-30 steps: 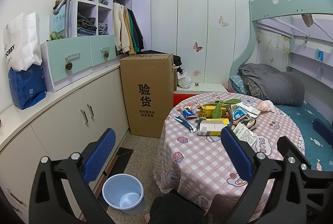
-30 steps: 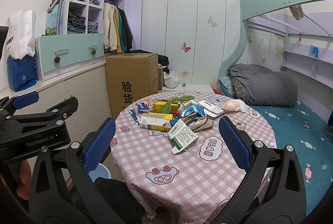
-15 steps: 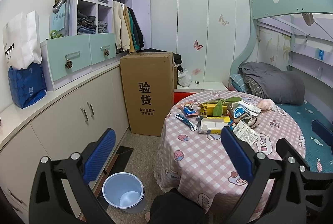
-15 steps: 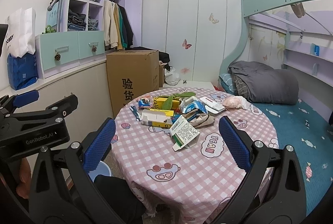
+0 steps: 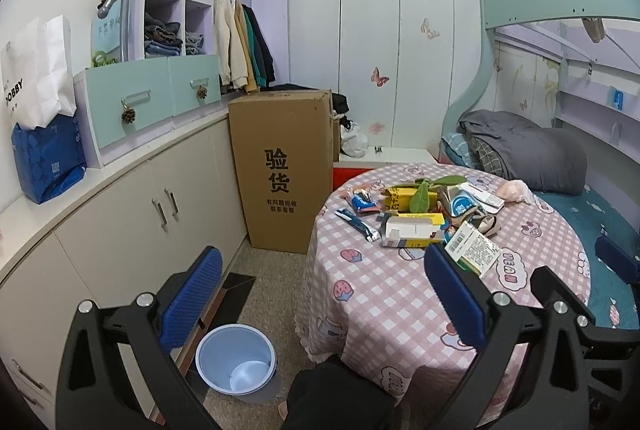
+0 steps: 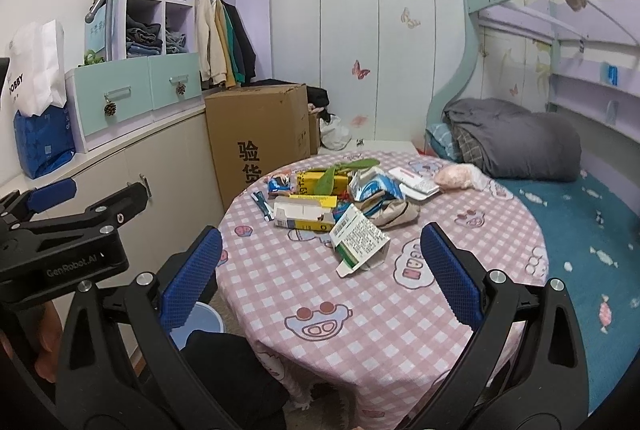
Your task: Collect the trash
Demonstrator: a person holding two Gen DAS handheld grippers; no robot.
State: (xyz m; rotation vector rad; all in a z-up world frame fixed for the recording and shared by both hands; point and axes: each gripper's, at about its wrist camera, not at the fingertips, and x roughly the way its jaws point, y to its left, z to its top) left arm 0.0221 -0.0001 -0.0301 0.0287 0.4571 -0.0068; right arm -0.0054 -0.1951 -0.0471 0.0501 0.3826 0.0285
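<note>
A pile of trash lies on the round table with a pink checked cloth: a white and green carton nearest me, a white and yellow box, a yellow box, a snack wrapper and a pink crumpled bag. The same pile shows in the left wrist view, with the white and yellow box there. A light blue trash bin stands on the floor left of the table. My left gripper is open and empty, above the floor by the bin. My right gripper is open and empty, over the table's near edge.
A tall cardboard box stands behind the table against beige cabinets. A bunk bed with a grey duvet is on the right. The left gripper's body shows at the left of the right wrist view.
Both views have drifted slightly toward the table; the right gripper is a little closer to the trash pile. Both grippers stay open.
</note>
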